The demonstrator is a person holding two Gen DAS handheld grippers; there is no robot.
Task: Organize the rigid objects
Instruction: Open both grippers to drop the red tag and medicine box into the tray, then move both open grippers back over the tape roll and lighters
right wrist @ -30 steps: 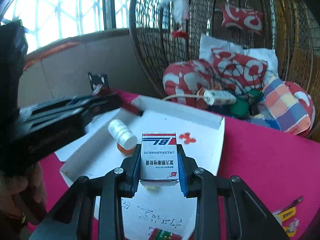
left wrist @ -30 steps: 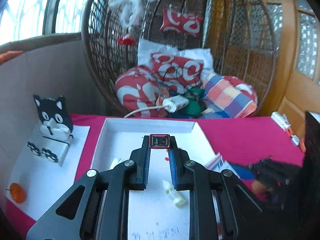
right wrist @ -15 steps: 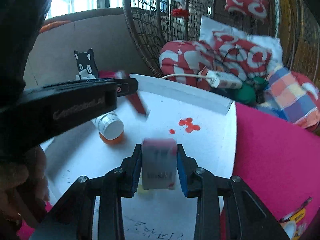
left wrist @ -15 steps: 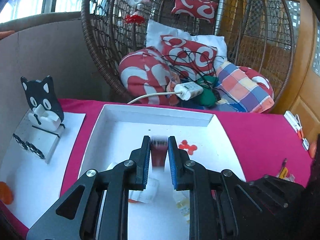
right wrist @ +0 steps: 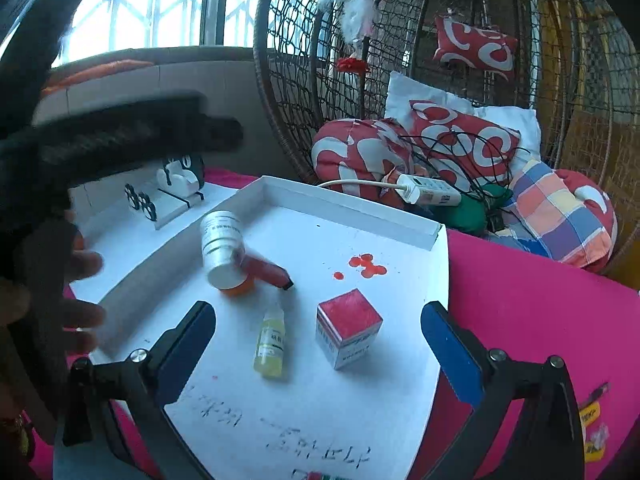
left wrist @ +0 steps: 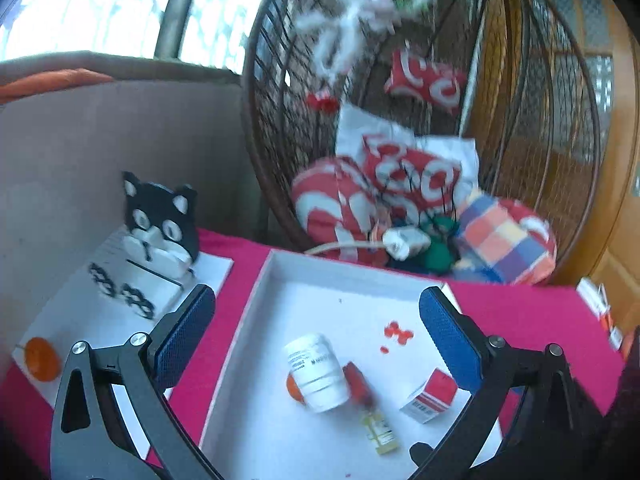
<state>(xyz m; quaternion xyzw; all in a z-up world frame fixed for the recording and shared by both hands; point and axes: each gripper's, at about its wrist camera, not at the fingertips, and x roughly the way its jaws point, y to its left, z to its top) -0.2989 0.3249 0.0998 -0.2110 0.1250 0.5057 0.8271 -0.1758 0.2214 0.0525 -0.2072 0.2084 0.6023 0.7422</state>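
Both my tongs have just sprung wide and grip nothing: the left tongs hang over the white tray, the right tongs likewise. In the tray on the magenta-covered table lie the red-topped box, a yellow dropper bottle, a white pill bottle and a small red tube touching it. Beyond the far edge a wicker hanging chair holds red-and-white cushions; a window lights the far left.
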